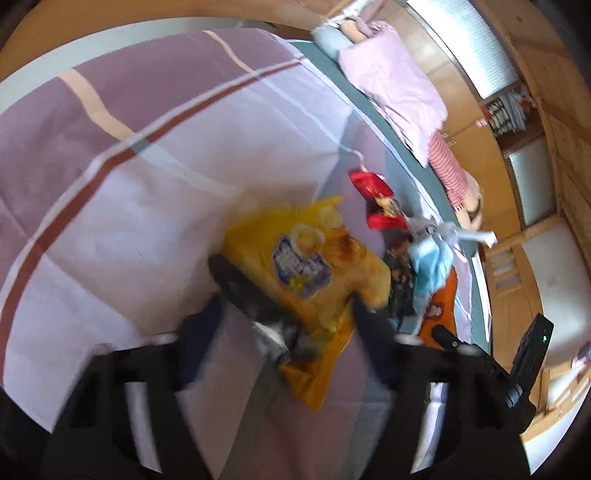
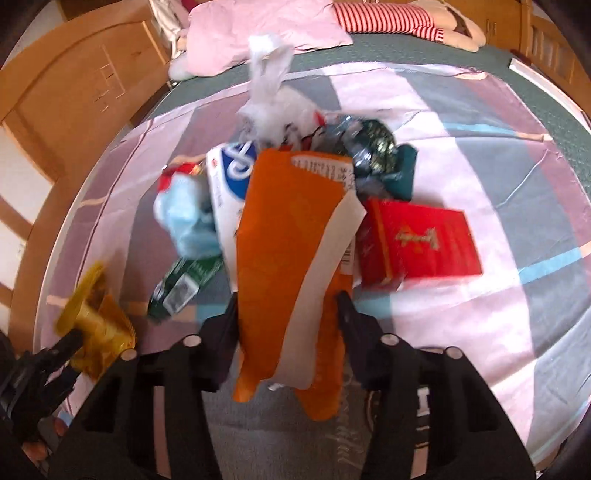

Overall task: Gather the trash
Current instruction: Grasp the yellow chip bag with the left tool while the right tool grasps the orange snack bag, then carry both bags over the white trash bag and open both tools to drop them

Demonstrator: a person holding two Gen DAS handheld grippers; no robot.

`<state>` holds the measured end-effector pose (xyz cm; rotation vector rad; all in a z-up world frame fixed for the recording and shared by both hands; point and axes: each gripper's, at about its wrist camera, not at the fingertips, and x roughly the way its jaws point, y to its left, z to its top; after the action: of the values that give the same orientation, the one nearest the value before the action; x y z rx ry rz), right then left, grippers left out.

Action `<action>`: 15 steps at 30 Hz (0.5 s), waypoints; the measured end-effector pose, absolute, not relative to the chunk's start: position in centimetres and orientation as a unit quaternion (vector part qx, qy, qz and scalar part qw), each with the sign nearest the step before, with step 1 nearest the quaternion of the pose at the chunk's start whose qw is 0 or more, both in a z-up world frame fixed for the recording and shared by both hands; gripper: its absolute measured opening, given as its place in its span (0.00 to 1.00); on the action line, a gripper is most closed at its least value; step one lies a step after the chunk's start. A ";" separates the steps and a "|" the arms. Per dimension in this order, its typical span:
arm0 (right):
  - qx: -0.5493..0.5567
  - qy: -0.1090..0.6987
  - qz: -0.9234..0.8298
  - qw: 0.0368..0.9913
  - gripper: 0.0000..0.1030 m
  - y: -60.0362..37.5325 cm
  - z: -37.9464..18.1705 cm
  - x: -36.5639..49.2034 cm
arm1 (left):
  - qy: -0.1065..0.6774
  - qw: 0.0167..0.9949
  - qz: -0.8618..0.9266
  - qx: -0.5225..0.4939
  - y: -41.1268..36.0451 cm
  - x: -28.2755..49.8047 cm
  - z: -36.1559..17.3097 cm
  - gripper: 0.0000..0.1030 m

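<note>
In the left wrist view my left gripper (image 1: pixel 288 284) is shut on a yellow snack bag (image 1: pixel 314 266) and holds it over the bed. A red wrapper (image 1: pixel 376 195) and a pale blue wad (image 1: pixel 428 266) lie beyond it. In the right wrist view my right gripper (image 2: pixel 288 306) is shut on an orange and white bag (image 2: pixel 291 258). Behind it lies a heap of trash: a white and blue packet (image 2: pixel 232 177), a pale blue wad (image 2: pixel 188 221), a green wrapper (image 2: pixel 184 280), a dark crumpled wrapper (image 2: pixel 373 151), a white plastic bag (image 2: pixel 269 85) and a red box (image 2: pixel 421 240). The yellow bag (image 2: pixel 96 325) shows at lower left.
The trash lies on a bed with a striped purple, grey and white quilt (image 2: pixel 480 155). A pink pillow (image 2: pixel 266 29) and a striped plush toy (image 2: pixel 391 18) lie at the head. A wooden headboard (image 2: pixel 74 85) stands at left. Wooden wardrobes (image 1: pixel 517 184) line the wall.
</note>
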<state>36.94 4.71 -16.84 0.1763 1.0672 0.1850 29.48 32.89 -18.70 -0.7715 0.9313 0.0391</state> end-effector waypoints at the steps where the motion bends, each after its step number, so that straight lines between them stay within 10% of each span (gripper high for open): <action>1: 0.078 0.507 0.092 0.853 0.45 4.6 -16.8 36.7 | 0.437 0.826 0.013 -0.355 32.6 29.5 -18.7 0.40; 15: 0.090 0.463 0.146 0.870 0.43 -0.1 -10.7 26.5 | 0.330 0.880 -0.002 -0.341 32.6 22.9 -13.3 0.25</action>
<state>26.55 -0.07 -10.71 0.1886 0.9680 0.3053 22.86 32.59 -13.28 -0.7113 0.6887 -0.0051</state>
